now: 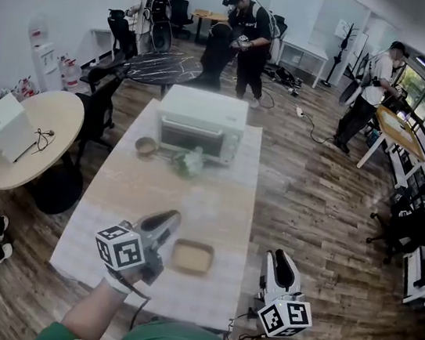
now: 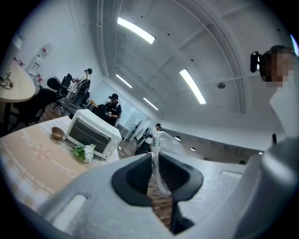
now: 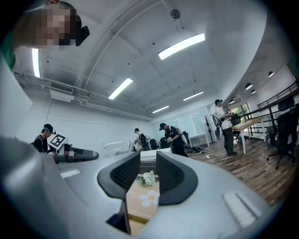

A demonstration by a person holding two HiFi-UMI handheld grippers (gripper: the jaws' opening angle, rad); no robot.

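Note:
My left gripper (image 1: 165, 221) hovers over the near part of the cloth-covered table (image 1: 111, 213), and its jaws are shut on a thin clear plastic piece (image 2: 161, 144). That piece sticks up past the jaws (image 2: 154, 172); it also shows in the right gripper view as the clear plastic piece (image 3: 114, 147). A shallow brown tray (image 1: 192, 256) lies just right of the left gripper. My right gripper (image 1: 277, 256) hangs off the table's near right corner, pointing up, open (image 3: 148, 172) with nothing between its jaws.
A white toaster oven (image 1: 201, 120) stands at the table's far end, with a small brown bowl (image 1: 146, 146) and a bunch of white flowers (image 1: 190, 162) in front of it. A round table (image 1: 35, 139) and chairs stand left. Several people stand at the back and right.

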